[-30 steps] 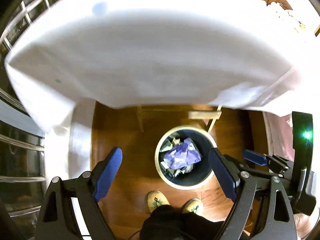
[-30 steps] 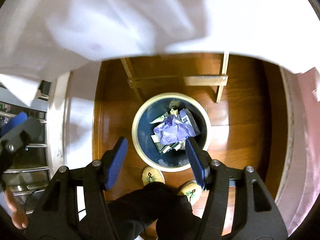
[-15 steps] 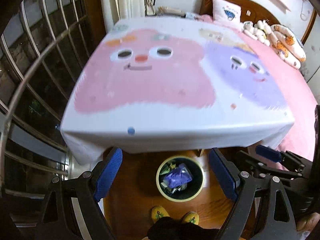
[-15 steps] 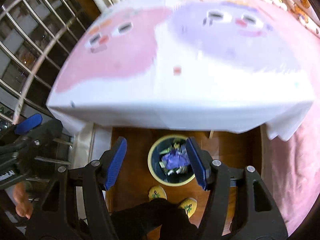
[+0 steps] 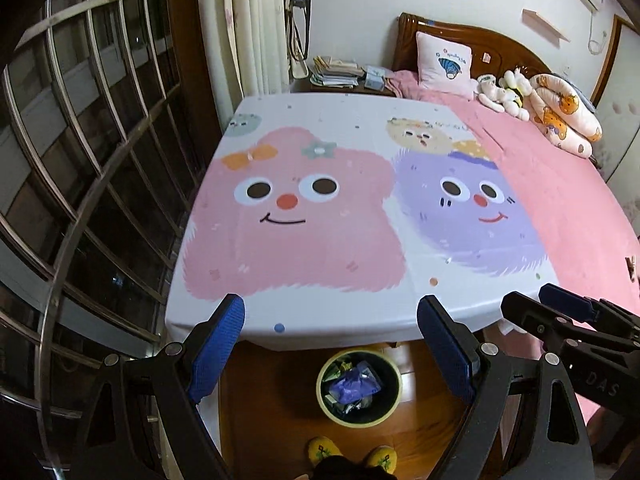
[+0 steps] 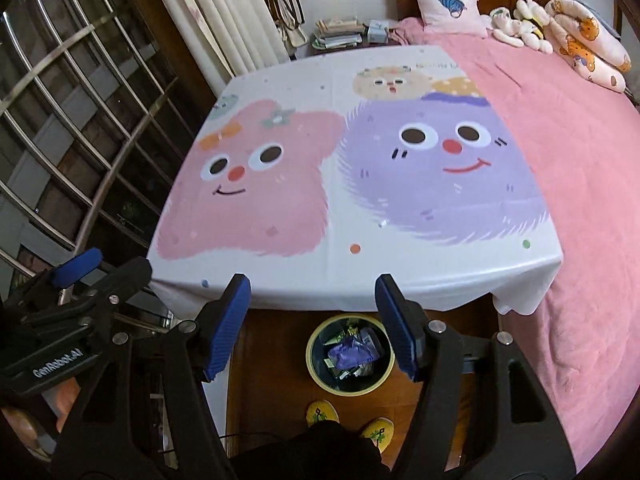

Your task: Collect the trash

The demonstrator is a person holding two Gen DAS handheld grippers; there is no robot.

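Both empty, the left gripper (image 5: 332,344) and right gripper (image 6: 314,320) spread wide; sweep slowly for scraps before returning to the bin (image 5: 390,414) at 6 o'clock

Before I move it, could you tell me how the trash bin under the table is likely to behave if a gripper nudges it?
The trash bin holds only crumpled wrappers and a purple bag, so it is probably light. On the glossy wood floor it would likely slide; a high push might tip it.

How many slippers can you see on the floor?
2. Both yellow slippers sit on the wooden floor just in front of the trash bin: the left slipper and the right slipper, side by side. Dark clothing partly covers them.
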